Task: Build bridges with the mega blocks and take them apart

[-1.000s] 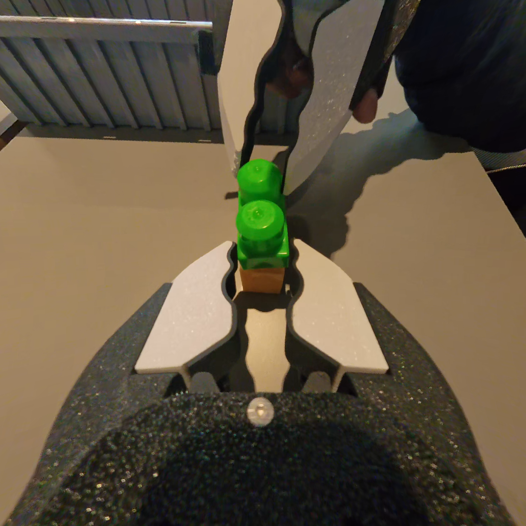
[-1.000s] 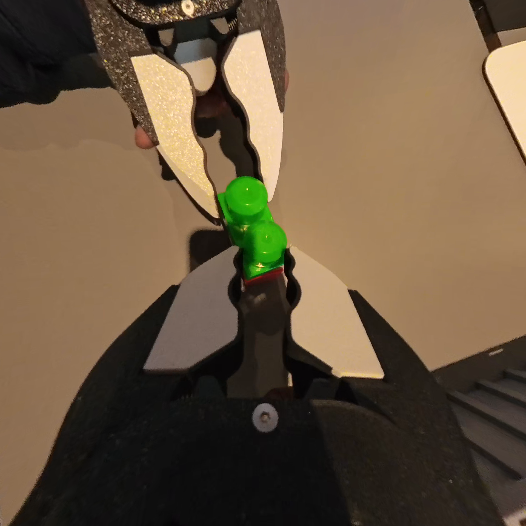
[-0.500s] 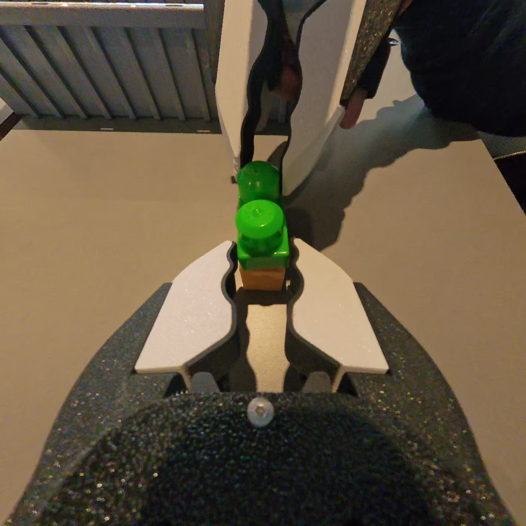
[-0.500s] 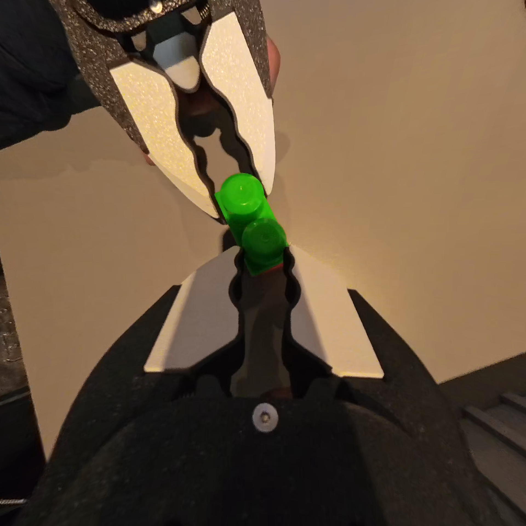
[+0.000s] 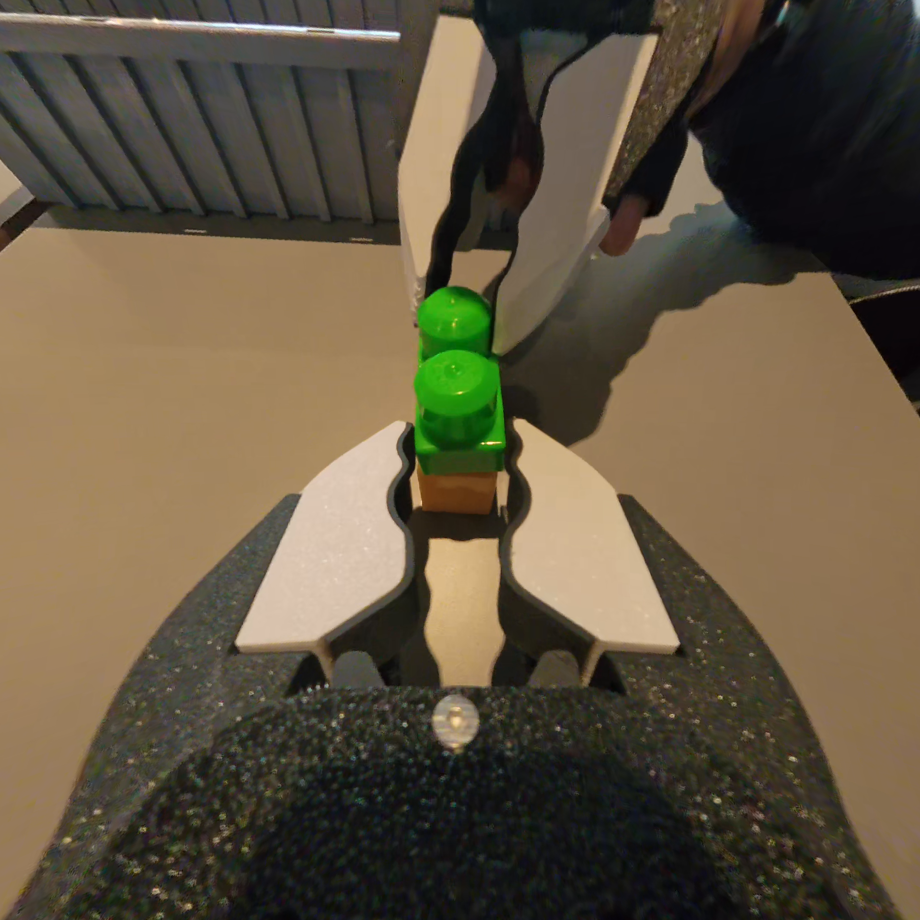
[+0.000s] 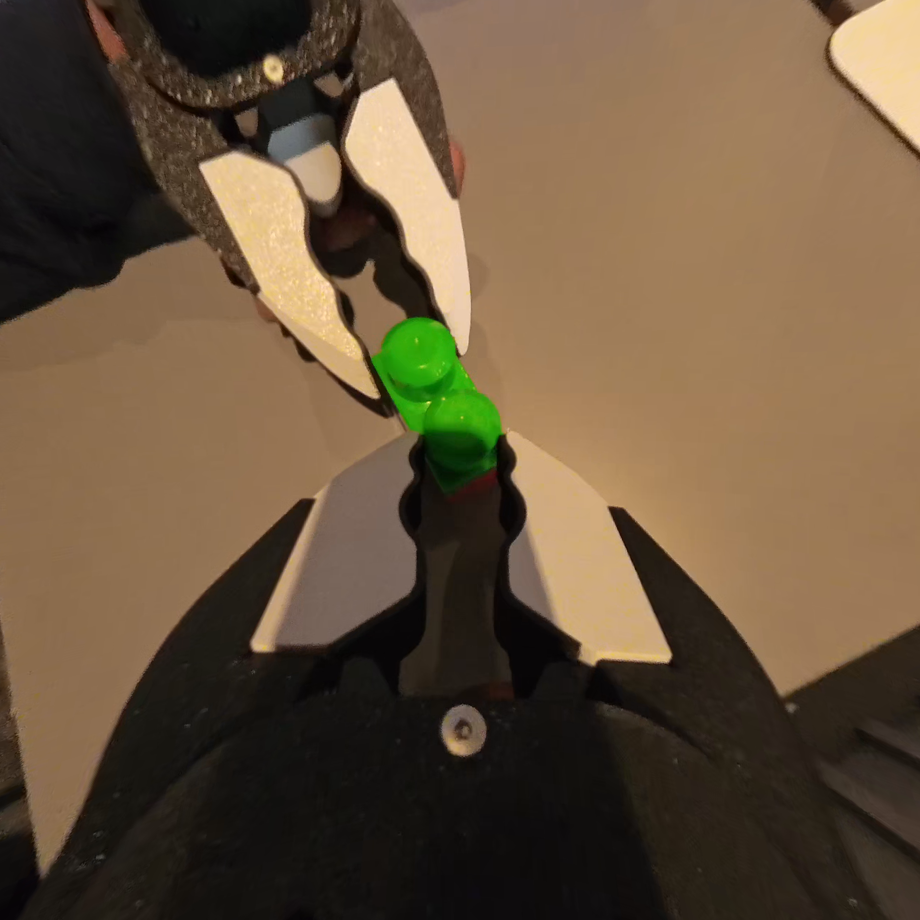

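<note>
Surface: plain beige surface (image 5: 174, 398), matte, with soft shadows cast to the right of the blocks in the left wrist view; its far right edge shows there too.
Room: a grey slatted panel (image 5: 189, 129) with a pale rail along its top stands beyond the surface's far edge; in the right wrist view a pale rounded-corner board (image 6: 881, 69) sits at the far right, and dark steps show at the near right.
Green block (image 5: 458, 408): two-stud mega block, held between both tools, its studs in line from near to far.
Orange block (image 5: 457, 492): directly under the green block's near end, touching it.
Red block (image 6: 478, 489): only a sliver shows under the green block (image 6: 443, 398).
Left hand-held gripper (image 5: 459, 448): fingers closed on the near end of the green block.
Right hand-held gripper (image 6: 460, 440): fingers clamped on the other end of the green block.
Person: dark sleeve (image 5: 821, 124) at the far right.
</note>
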Demonstrator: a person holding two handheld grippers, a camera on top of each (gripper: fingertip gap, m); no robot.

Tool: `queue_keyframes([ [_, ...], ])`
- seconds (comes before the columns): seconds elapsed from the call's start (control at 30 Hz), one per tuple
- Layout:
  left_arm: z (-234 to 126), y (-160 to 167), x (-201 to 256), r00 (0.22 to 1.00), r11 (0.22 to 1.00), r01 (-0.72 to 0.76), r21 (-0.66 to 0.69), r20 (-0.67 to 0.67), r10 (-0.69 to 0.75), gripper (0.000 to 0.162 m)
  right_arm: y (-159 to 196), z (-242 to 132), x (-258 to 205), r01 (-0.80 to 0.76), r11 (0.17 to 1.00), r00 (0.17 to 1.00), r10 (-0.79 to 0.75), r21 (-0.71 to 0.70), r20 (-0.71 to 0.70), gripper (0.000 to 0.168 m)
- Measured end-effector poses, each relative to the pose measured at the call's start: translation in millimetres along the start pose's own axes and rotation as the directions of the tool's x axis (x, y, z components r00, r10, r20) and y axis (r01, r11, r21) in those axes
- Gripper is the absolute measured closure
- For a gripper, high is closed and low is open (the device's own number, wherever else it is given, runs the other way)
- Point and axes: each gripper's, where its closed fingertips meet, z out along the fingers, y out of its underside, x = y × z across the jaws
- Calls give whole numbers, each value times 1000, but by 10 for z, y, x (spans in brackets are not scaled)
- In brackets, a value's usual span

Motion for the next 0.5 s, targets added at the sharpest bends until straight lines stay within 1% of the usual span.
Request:
queue_keyframes([
  [0.07, -60, 22, -21, 1000, 1000, 20, 17, 0, -20, 128, -49, 38, 7, -31, 996, 999, 33, 82, -29, 138],
  [0.23, -180, 11, -40, 998, 996, 62, 59, -28, -60, 128, -91, 87, -52, -14, 977, 999, 20, 214, -26, 135],
  [0.3, -214, -4, -59, 998, 995, 61, 78, -25, -59, 129, -83, 93, -71, -7, 978, 1000, 8, 209, -6, 134],
  [0.37, -256, 10, -98, 997, 994, 75, 83, -15, -74, 129, -76, 92, -58, 6, 978, 1000, -3, 207, -15, 133],
  [0.43, -279, 78, -134, 998, 997, 61, 51, 8, -61, 129, -92, 83, -52, 13, 975, 1000, -8, 221, -20, 131],
  [0.5, -290, 128, -130, 999, 999, 37, 23, 12, -38, 129, -49, 125, -71, 8, 980, 1000, -8, 200, 1, 128],
])
